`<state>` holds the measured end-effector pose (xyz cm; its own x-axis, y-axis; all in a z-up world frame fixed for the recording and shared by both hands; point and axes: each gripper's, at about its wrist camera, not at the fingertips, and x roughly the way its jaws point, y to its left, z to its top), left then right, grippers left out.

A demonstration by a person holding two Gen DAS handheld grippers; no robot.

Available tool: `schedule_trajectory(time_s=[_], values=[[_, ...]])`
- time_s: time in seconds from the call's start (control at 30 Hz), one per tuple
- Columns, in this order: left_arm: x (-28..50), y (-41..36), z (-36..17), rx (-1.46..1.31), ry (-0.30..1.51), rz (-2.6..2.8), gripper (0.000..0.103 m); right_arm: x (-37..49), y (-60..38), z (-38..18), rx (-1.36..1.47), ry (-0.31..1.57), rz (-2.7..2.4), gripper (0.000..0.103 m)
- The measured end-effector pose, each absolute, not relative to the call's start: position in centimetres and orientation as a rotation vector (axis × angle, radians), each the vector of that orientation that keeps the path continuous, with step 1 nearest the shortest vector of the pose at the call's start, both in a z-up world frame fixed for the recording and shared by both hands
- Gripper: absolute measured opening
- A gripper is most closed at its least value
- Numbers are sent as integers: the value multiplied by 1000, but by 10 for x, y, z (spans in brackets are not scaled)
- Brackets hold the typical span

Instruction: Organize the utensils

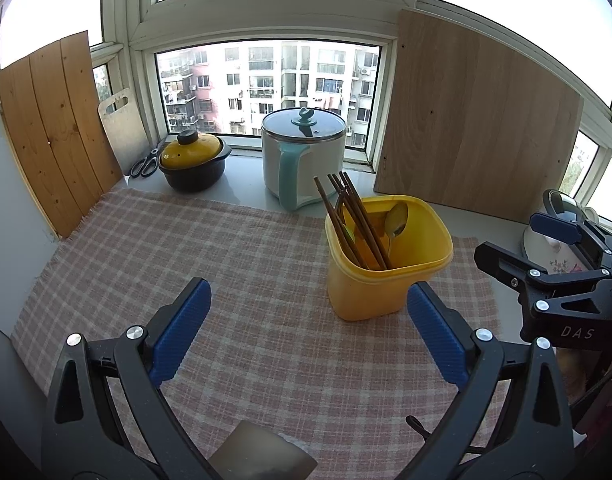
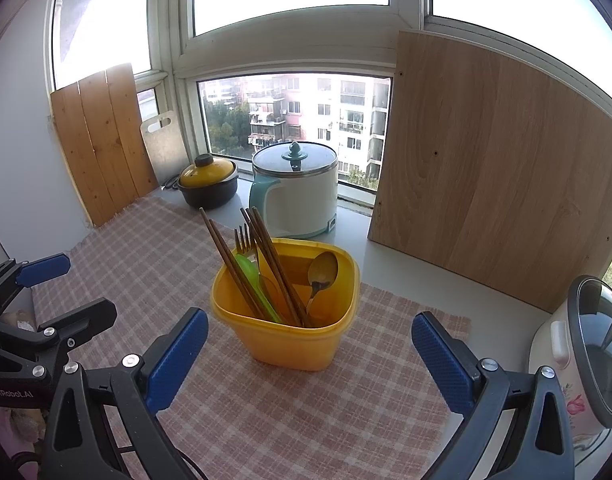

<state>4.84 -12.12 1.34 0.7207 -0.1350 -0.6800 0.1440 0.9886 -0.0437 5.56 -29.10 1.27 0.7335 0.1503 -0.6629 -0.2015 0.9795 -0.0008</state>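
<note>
A yellow plastic holder (image 1: 386, 276) (image 2: 289, 328) stands on the pink checked cloth (image 1: 225, 264) (image 2: 306, 408). Inside it lean several brown chopsticks (image 1: 352, 216) (image 2: 265, 264), a metal spoon (image 1: 398, 220) (image 2: 322, 274), a fork (image 2: 245, 242) and a green utensil (image 2: 253, 284). My left gripper (image 1: 308, 320) is open, empty, just left of and in front of the holder. My right gripper (image 2: 310, 352) is open around the near side of the holder without touching it. Each gripper shows in the other's view: the right gripper (image 1: 546, 256) and the left gripper (image 2: 57, 296).
On the sill behind stand a white kettle pot with teal handle (image 1: 301, 156) (image 2: 295, 190) and a black pot with yellow lid (image 1: 193, 164) (image 2: 207, 184), with scissors (image 1: 145, 164) beside it. Wooden boards (image 1: 474, 128) (image 2: 494, 168) lean against the window. A rice cooker (image 2: 582, 360) sits at right.
</note>
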Motion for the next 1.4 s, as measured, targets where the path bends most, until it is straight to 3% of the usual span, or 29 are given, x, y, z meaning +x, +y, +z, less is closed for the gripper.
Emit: schedule_trajectory(time_s=[1.4], values=[[45, -115, 8, 20, 752, -115, 100, 56, -287, 3, -72, 747, 194, 103]])
